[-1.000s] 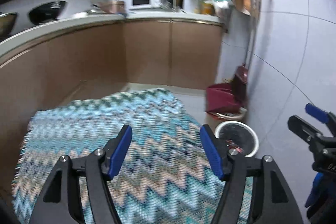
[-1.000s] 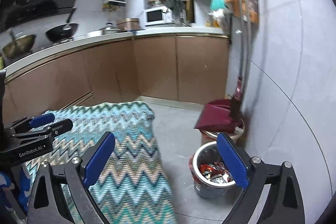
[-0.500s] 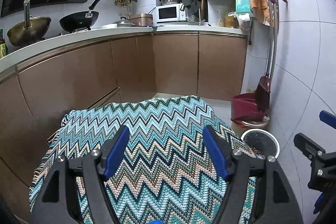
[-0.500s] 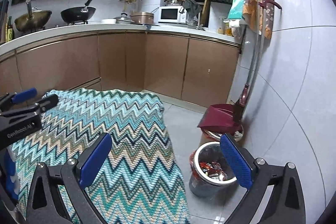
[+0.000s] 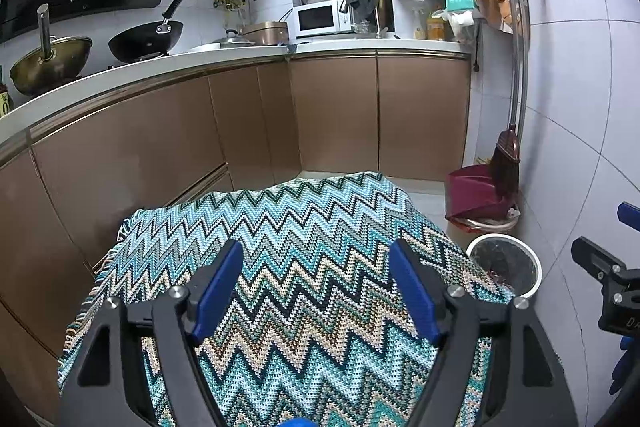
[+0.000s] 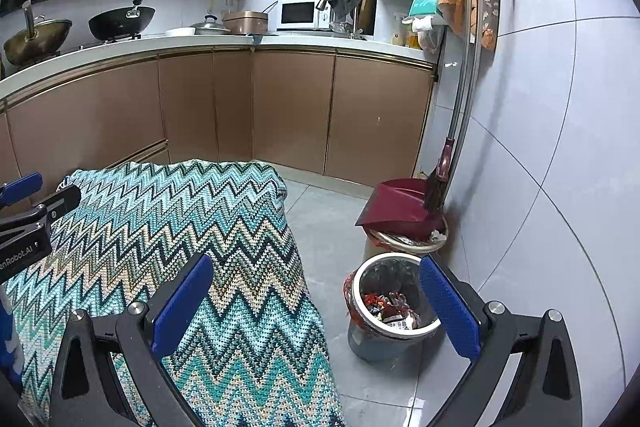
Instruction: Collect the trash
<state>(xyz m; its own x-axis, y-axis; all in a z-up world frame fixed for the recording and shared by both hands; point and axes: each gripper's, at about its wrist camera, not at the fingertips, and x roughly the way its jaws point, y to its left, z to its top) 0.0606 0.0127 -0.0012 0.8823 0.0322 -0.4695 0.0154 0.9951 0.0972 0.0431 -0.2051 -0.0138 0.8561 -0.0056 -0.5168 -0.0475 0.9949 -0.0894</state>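
Our left claw (image 5: 316, 291) and right claw (image 6: 316, 303) are spread, holding nothing. The bin (image 6: 362, 333) beside the zigzag cloth (image 6: 224, 251) holds wrappers (image 6: 390, 309).

Count: one zigzag blanket (image 5: 304, 267); one white-rimmed trash bin (image 6: 390, 307) holding wrappers; one maroon dustpan (image 6: 400, 201); one broom (image 6: 438, 183); one microwave (image 5: 318, 19); one black wok (image 5: 146, 43); one brass pot (image 5: 50, 61); two grippers, left gripper (image 5: 316, 291) and right gripper (image 6: 316, 303).
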